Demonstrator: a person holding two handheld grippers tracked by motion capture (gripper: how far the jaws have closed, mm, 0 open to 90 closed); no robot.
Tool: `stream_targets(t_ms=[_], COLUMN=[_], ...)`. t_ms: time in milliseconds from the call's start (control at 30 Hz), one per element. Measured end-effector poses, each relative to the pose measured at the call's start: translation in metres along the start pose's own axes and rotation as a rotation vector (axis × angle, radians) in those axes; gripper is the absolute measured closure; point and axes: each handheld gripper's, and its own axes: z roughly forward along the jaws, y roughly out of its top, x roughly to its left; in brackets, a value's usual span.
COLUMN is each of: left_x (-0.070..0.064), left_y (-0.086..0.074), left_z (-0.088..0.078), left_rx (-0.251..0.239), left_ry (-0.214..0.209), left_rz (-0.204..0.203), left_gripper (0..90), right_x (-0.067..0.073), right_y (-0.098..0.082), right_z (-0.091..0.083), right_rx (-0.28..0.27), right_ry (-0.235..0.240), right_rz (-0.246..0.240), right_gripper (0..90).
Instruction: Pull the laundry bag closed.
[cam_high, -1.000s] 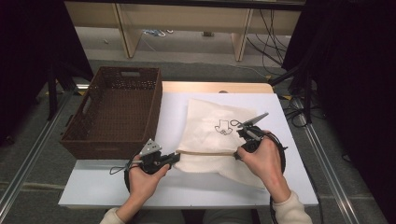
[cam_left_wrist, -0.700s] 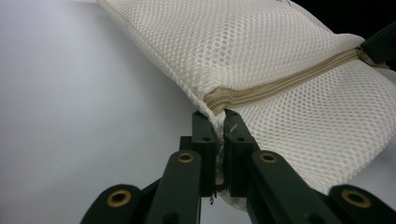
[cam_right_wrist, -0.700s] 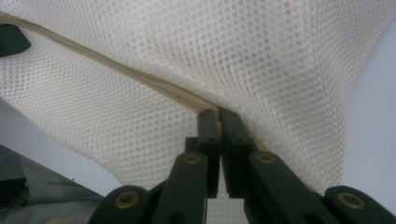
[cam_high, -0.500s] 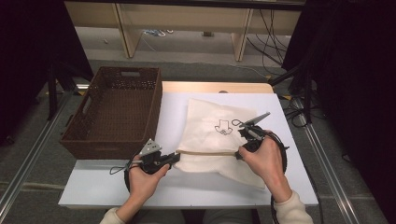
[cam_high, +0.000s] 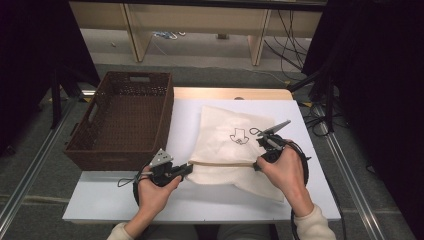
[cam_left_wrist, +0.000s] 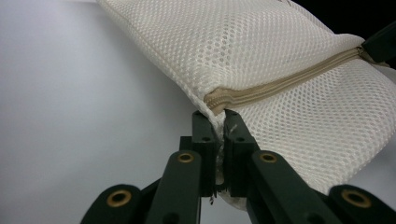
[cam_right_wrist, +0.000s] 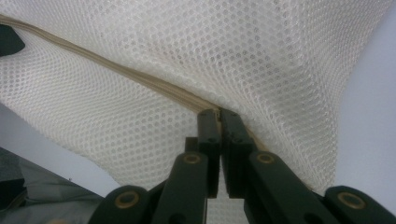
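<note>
Both grippers clamp the zipper seam of the mesh laundry bag (cam_high: 227, 145): the left gripper (cam_left_wrist: 218, 135) at one end, the right gripper (cam_right_wrist: 219, 122) at the other. Judging by this, the step is stretching the bag taut over the table (cam_high: 125, 200). The next move likely calls for lifting both ends evenly toward the wicker basket (cam_high: 122, 120).

The small black printed motif (cam_high: 239, 136) on the cream mesh zip-up laundry bag (cam_high: 227, 135) is too small to read. The bag's near edge lies hidden behind the person's right hand (cam_high: 282, 167).

floor (cam_high: 60, 200): we see grey carpet | rails (cam_high: 30, 172) beside table (cam_high: 105, 205) | cables (cam_high: 295, 30) behind | curtains (cam_high: 380, 75) dark
</note>
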Motion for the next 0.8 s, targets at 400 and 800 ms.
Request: stream_targets(t_ms=[400, 800], left_x=[0.0, 0.0], left_y=[0.0, 0.0], left_z=[0.0, 0.0], left_rx=[0.001, 0.0], left_ry=[0.003, -0.002], left_rz=[-0.001, -0.001], left_gripper=[85.1, 85.1], right_x=[-0.005, -0.007], right_y=[0.0, -0.001], right_z=[-0.002, -0.003], right_rx=[-0.004, -0.006], right_ry=[-0.002, 0.0], right_rz=[-0.004, -0.005], right_gripper=[88.5, 88.4])
